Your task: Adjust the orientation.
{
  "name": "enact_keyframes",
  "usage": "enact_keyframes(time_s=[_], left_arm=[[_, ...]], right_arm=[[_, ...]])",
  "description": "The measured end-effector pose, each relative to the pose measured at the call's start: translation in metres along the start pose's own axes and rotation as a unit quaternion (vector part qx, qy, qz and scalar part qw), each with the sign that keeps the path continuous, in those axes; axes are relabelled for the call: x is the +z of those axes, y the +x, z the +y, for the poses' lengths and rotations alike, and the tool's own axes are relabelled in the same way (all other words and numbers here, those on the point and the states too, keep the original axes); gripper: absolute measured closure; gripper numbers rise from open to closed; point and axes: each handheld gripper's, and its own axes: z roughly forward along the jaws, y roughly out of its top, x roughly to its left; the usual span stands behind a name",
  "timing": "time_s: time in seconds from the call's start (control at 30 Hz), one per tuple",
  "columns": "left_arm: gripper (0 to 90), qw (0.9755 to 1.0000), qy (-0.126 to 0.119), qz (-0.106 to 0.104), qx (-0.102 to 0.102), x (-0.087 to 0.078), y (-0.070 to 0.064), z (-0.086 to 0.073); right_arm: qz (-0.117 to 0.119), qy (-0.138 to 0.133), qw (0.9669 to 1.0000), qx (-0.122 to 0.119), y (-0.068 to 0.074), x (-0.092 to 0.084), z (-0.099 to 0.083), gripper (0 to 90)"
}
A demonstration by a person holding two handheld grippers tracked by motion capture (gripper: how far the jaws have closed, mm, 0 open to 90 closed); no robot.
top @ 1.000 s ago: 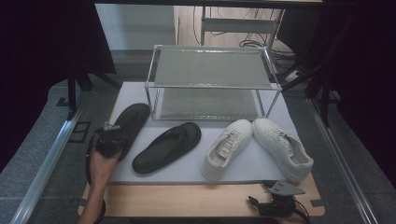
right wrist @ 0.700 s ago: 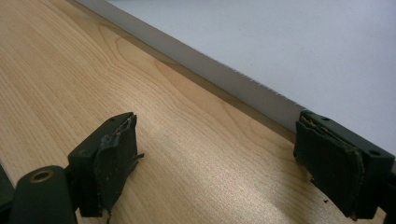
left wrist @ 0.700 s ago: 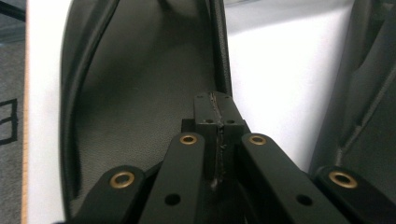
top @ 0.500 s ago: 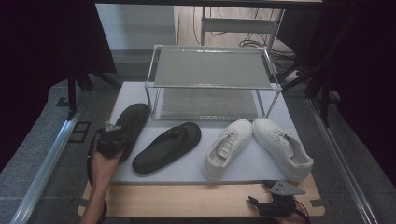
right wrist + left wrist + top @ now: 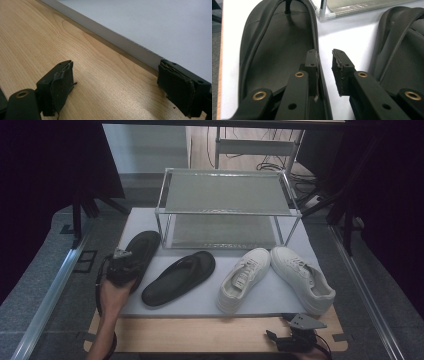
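On the white mat (image 5: 210, 297), left side, left gripper (image 5: 121, 265) sits over the heel end of the left slipper (image 5: 137, 251). Its jaws have just been opening. Left gripper view: small gap between the pads, one pad (image 5: 312, 65) against the slipper's (image 5: 274, 52) inner edge, the other pad over bare mat (image 5: 352, 35). Slipper rim runs up between them, not pinched; the jaws are parted and clamp nothing. Slipper lies flat, toe pointing toward the rack (image 5: 227, 207), toe post visible at the far end.

Second slipper (image 5: 180, 277) lies just beside the first, angled, toe up and right; in the left gripper view it shows at right (image 5: 404, 50). The two don't touch.

Two white sneakers (image 5: 245, 279) and (image 5: 302, 277) sit on the mat's right half, toes toward the rack, nearly touching at the toes, heels splayed apart.

Rack: two-tier metal frame at the back of the mat, both shelves bare.

Right gripper (image 5: 299, 336) rests low at the near right, on the wooden board (image 5: 200, 335) just off the mat edge, well apart from the shoes. Right gripper view: jaws spread wide, wood grain (image 5: 100, 80) between them, mat edge (image 5: 130, 50) crossing diagonally beyond; far pad sits near that edge. It holds nothing.

Person's left forearm (image 5: 107, 320) enters from the bottom left.
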Motion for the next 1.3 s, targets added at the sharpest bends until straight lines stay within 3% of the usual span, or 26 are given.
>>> enact_keyframes(time_s=[0.43,0.77,1.0,1.1,1.3], left_arm=[[70.5,0.9995,0.014,0.029,-0.003,0.022,0.002,0.01],[70.5,0.9989,0.029,0.036,-0.008,0.038,0.003,0.012],[74.7,0.9984,0.036,0.044,-0.008,0.041,0.002,0.016],[82.1,0.9985,0.035,0.041,-0.008,0.041,0.0,0.017],[83.3,0.9985,0.03,0.045,-0.009,0.039,0.0,0.017]], right_arm=[[0.001,0.0,1.0,0.0,0.0,0.0,0.0,13.4],[0.001,0.0,1.0,0.0,0.0,0.0,0.0,13.4],[0.001,0.0,1.0,0.0,0.0,0.0,0.0,13.4],[0.001,0.0,1.0,0.001,0.0,0.0,0.0,13.4],[0.001,0.0,1.0,0.0,0.0,0.0,0.0,13.4]])
